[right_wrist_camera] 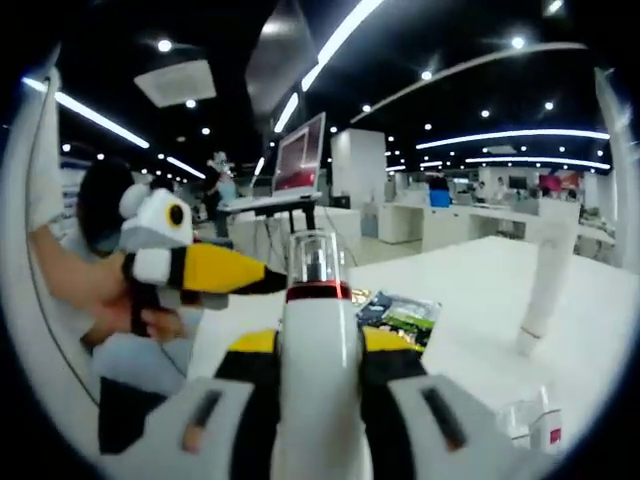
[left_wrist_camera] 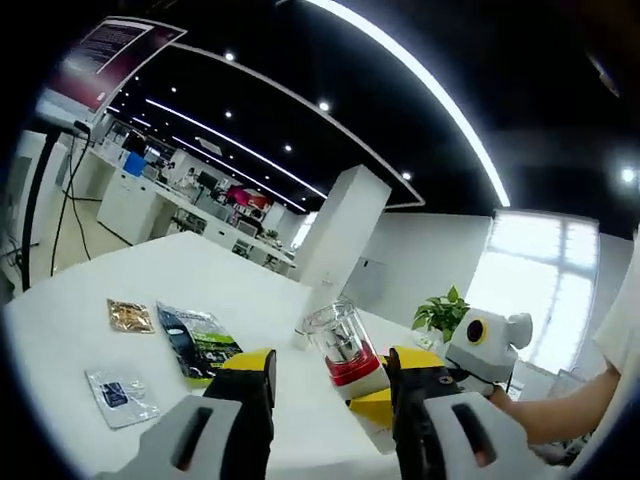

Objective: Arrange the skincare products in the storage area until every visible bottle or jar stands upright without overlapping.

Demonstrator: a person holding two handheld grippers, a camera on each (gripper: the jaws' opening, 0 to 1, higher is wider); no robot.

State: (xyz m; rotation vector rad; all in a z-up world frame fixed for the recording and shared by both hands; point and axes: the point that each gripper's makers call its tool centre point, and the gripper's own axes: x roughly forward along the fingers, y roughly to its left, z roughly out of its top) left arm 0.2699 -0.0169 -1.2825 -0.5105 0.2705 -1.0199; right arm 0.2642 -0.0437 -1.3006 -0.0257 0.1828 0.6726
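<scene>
A white bottle [left_wrist_camera: 345, 372] with a red band and a clear cap [right_wrist_camera: 317, 258] stands upright in my right gripper [right_wrist_camera: 320, 355], which is shut on its body above the white table [right_wrist_camera: 480, 290]. In the left gripper view that bottle sits out in front, between my left gripper's [left_wrist_camera: 335, 385] wide-apart yellow-and-black jaws, which stand open and do not touch it. The right gripper [left_wrist_camera: 375, 408] comes in there from the right under the bottle. In the right gripper view the left gripper [right_wrist_camera: 215, 270] points in from the left, beside the cap.
A tall white tube [right_wrist_camera: 550, 285] stands upright on the table to the right, and a small clear bottle [right_wrist_camera: 535, 425] sits near the lower right. Flat sachets lie on the table: gold [left_wrist_camera: 130, 316], dark green [left_wrist_camera: 197, 343] and silver-blue [left_wrist_camera: 118, 394]. A person's arm [left_wrist_camera: 560, 410] reaches in.
</scene>
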